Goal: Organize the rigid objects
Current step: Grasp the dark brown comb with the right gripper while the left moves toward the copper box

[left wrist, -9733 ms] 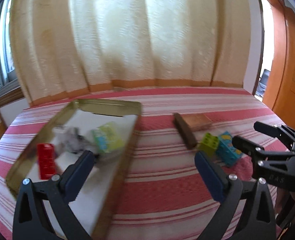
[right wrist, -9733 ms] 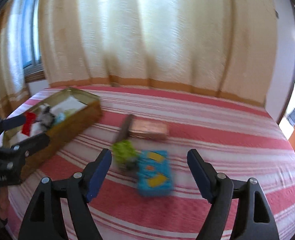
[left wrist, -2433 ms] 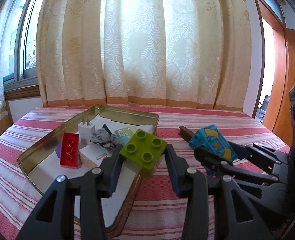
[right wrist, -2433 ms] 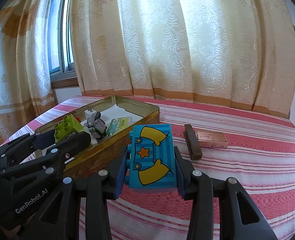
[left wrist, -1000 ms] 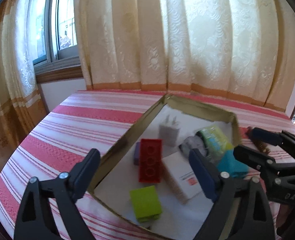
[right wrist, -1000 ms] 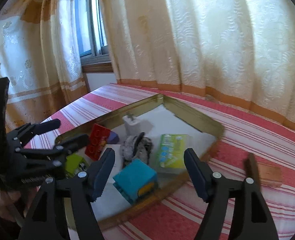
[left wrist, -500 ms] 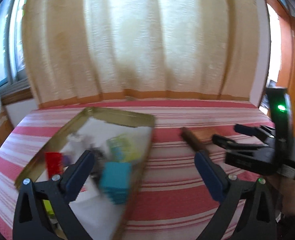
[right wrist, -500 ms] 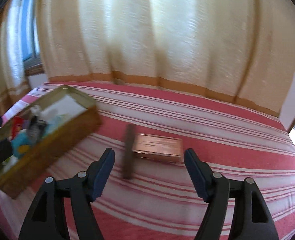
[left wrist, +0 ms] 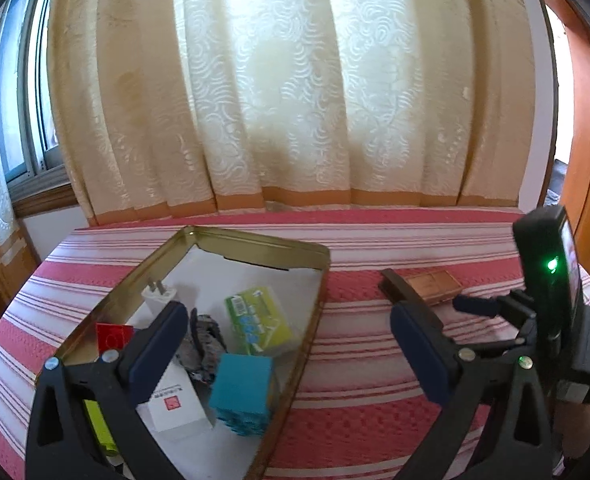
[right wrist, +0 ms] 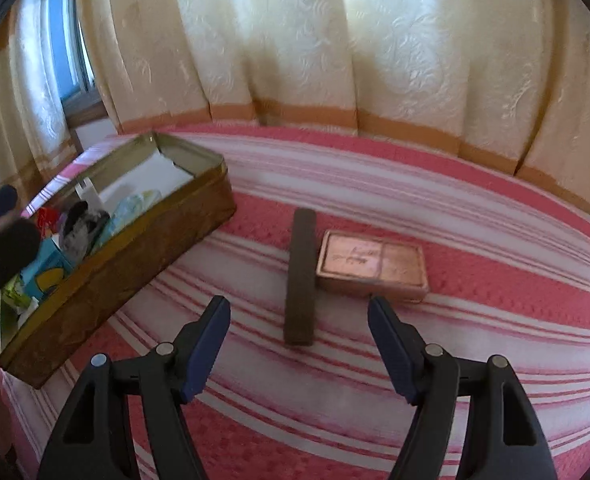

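Observation:
On the striped bed cover a dark brown bar lies beside a flat copper-coloured box. My right gripper hovers just short of the bar's near end, its jaws closing, nothing pressed between the pads. The gold tin holds a teal block, a lime brick, a red brick and other items. My left gripper stands wide open and empty over the tin's right edge. The right gripper also shows at the right of the left wrist view, near the bar.
The tin also contains a white charger, a green-yellow packet, a white box and a grey crumpled item. Cream curtains hang behind the bed. A wooden door stands at the far right.
A second ago both grippers hung over the tin, with the teal and lime blocks lying in it. Both have swung right; the right gripper has dropped closer to the brown bar and copper box.

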The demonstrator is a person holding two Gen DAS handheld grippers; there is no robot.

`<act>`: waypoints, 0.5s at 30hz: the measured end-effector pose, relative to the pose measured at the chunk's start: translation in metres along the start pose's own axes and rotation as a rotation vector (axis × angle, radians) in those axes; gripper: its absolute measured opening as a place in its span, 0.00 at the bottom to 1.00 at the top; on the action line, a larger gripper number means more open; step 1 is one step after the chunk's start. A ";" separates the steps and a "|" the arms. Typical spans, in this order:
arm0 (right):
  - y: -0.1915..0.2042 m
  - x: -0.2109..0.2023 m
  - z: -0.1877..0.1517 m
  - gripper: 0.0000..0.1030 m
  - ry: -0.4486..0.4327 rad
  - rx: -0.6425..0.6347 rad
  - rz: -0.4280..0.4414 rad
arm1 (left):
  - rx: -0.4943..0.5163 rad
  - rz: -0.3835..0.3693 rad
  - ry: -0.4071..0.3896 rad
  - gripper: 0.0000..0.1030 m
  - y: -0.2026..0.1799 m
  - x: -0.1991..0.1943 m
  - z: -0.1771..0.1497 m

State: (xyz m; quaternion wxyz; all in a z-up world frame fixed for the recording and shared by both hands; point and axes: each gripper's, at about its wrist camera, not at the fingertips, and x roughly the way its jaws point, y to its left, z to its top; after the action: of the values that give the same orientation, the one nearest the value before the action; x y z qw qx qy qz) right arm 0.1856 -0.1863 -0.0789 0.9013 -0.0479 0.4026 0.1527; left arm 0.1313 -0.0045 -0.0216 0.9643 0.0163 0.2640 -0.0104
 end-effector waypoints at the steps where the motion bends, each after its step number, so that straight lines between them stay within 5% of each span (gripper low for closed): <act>1: 0.001 0.003 0.000 0.65 0.011 0.000 0.002 | 0.000 -0.001 0.001 1.00 0.001 0.000 0.000; 6: 0.006 0.021 0.012 0.64 0.056 0.010 0.002 | 0.011 0.000 0.005 1.00 0.002 0.000 -0.001; 11: 0.011 0.037 0.017 0.23 0.082 0.007 0.001 | 0.031 0.011 0.013 1.00 -0.001 0.002 0.000; 15: 0.010 0.032 0.014 0.16 0.045 -0.001 0.019 | 0.047 0.017 0.030 1.00 -0.010 0.007 0.003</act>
State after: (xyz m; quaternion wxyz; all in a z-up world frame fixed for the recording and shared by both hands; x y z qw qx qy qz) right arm 0.2126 -0.1659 -0.0923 0.8905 -0.0480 0.4230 0.1605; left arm 0.1386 -0.0145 -0.0232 0.9597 0.0413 0.2779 -0.0084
